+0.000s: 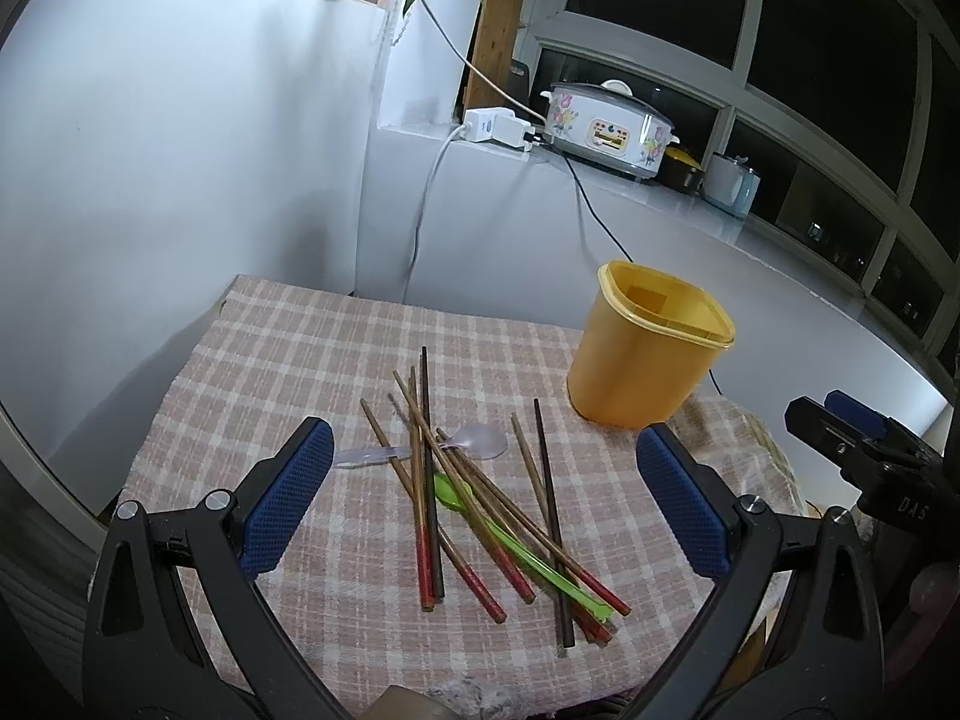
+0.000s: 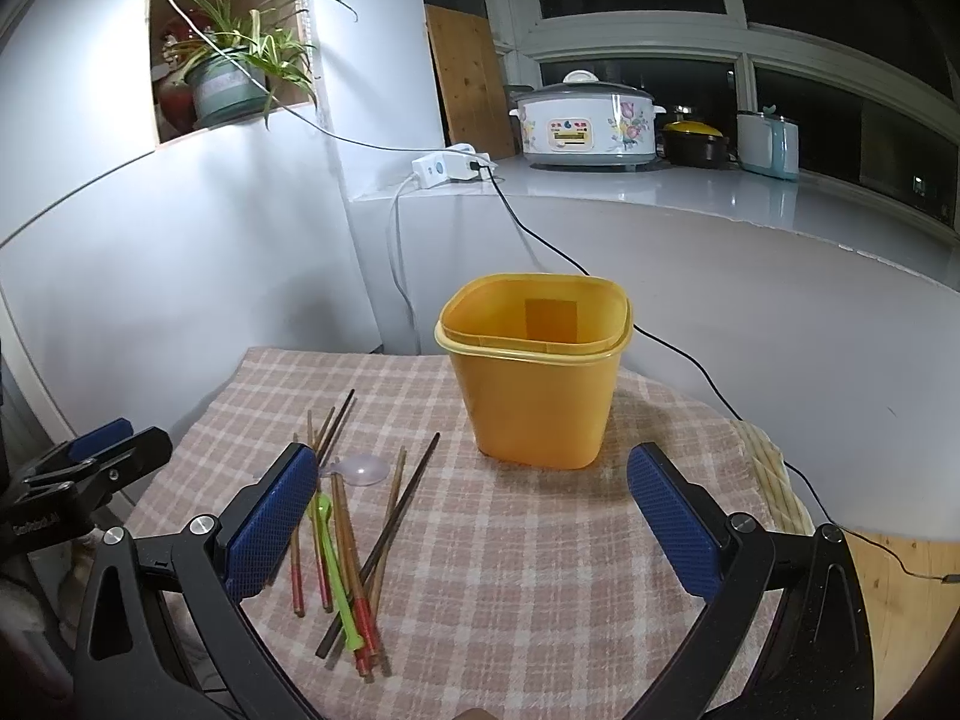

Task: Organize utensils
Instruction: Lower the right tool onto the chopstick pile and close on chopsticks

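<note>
A loose pile of several wooden chopsticks (image 1: 474, 492) lies on the checked cloth (image 1: 288, 372), with a green plastic spoon (image 1: 480, 516) and a clear plastic spoon (image 1: 456, 444) among them. An empty yellow plastic container (image 1: 648, 348) stands upright at the back right. My left gripper (image 1: 483, 501) is open and empty, hovering over the pile. My right gripper (image 2: 474, 516) is open and empty, in front of the container (image 2: 534, 372), with the chopsticks (image 2: 354, 540) at its left finger. The right gripper's tip also shows in the left wrist view (image 1: 840, 426).
Behind the small table is a white counter (image 2: 690, 192) with a floral cooker (image 2: 585, 120), a power strip (image 2: 447, 165) and trailing cables. A potted plant (image 2: 234, 72) sits in a wall niche. A woven mat edge (image 2: 774, 480) shows at the right.
</note>
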{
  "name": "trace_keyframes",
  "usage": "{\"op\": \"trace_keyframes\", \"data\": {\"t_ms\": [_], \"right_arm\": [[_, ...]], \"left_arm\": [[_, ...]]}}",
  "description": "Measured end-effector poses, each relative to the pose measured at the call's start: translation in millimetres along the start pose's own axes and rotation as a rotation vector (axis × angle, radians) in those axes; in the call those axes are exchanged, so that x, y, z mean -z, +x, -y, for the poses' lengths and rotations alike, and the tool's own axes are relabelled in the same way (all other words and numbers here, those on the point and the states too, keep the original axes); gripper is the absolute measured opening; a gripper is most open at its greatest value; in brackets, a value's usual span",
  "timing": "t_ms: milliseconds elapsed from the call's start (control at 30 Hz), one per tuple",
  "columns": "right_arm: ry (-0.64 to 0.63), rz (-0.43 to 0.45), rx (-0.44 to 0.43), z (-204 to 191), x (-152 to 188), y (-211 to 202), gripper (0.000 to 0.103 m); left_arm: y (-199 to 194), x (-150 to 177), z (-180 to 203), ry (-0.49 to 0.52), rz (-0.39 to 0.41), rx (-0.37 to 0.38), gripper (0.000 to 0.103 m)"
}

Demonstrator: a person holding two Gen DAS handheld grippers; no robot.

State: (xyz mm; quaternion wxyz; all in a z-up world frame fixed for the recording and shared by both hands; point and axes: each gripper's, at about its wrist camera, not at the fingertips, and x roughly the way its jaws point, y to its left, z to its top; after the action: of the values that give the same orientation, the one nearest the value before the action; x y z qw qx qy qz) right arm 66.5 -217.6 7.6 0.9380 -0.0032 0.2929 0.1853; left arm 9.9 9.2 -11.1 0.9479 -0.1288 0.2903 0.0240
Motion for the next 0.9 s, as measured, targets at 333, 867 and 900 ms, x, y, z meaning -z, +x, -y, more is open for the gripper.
{"op": "trace_keyframes", "data": {"t_ms": [333, 867, 900], "right_arm": [[0.004, -0.041, -0.047, 2, 2, 16, 0.102], [0.04, -0.183, -0.151, 10, 17, 60, 0.102], [0.018, -0.185, -0.173, 5, 18, 62, 0.102]], "left_arm": [[14, 2, -13, 0.002, -0.034, -0.033, 0.102], [48, 27, -70, -0.041, -0.186, -0.057, 0.082], [52, 28, -70, -0.045, -0.201, -0.037, 0.081]]}}
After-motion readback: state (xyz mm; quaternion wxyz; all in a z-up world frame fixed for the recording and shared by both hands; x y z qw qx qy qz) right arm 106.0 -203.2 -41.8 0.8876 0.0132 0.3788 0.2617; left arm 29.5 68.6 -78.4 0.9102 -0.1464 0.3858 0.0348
